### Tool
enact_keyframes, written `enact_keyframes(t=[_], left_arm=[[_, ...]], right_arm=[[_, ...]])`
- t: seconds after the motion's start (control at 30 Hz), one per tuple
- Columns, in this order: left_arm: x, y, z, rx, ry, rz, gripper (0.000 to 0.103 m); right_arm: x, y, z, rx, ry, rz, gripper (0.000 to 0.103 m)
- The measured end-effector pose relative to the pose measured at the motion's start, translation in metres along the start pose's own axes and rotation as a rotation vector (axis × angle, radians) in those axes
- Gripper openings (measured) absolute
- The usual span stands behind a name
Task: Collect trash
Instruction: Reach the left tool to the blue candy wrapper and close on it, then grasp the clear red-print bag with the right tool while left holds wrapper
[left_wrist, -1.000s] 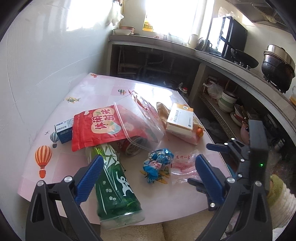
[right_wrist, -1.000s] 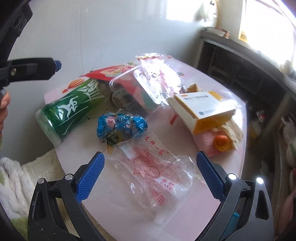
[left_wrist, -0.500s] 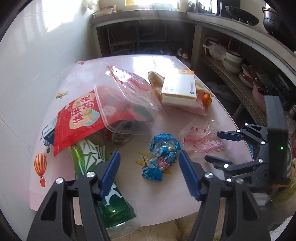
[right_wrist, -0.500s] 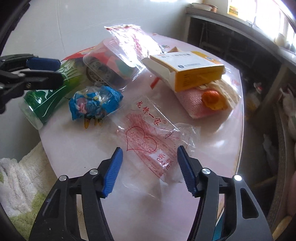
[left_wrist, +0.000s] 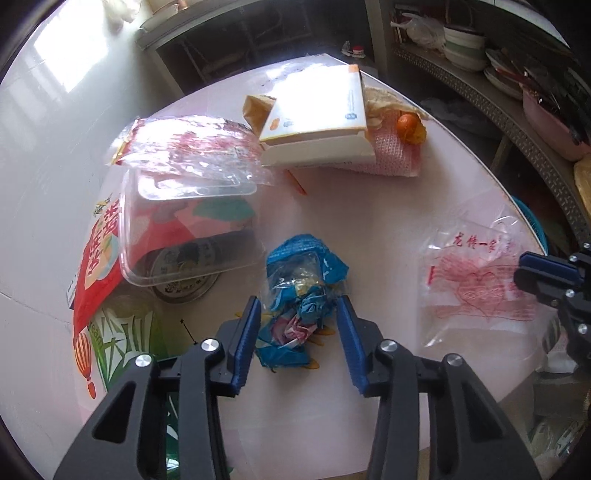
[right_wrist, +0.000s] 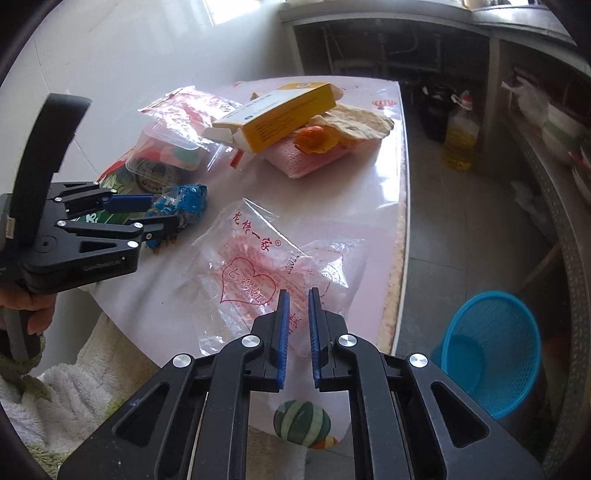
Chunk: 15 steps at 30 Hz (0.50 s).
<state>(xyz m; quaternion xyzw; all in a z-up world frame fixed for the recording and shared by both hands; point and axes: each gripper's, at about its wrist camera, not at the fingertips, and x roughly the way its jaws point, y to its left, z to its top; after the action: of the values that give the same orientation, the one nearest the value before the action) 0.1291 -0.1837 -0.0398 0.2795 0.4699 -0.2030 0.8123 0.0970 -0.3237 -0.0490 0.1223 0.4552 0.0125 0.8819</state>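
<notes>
Both my grippers are closing on trash on the pink table (left_wrist: 369, 206).

My left gripper (left_wrist: 297, 325) is bracketing the crumpled blue foil wrapper (left_wrist: 303, 280), jaws just narrowing, pads about touching it. At three o'clock, my right gripper (right_wrist: 298, 314) is pinching the clear red-printed plastic bag (right_wrist: 266, 273), fingers nearly together. A blue mesh wastebasket (right_wrist: 491, 350) is standing on the floor.

Clear bag (right_wrist: 273, 273) — red "七彩虹" in heart; green bottle (left_wrist: 122, 332) — "Team".

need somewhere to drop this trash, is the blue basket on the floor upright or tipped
Tipped: the blue basket leans, its open mouth facing sideways and up, and looks empty.
</notes>
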Motion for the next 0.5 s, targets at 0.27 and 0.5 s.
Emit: enact_keyframes(t=[0.27,0.5], left_arm=[[0.008,-0.004,0.001,-0.02,0.01,-0.018,0.029],[0.008,0.009,-0.005,-0.088,0.001,-0.085,0.018]], right_arm=[[0.004,-0.005,0.007,0.063,-0.02,0.024,0.01],[-0.018,0.01,0.019,-0.078,-0.107,0.057,0.068]])
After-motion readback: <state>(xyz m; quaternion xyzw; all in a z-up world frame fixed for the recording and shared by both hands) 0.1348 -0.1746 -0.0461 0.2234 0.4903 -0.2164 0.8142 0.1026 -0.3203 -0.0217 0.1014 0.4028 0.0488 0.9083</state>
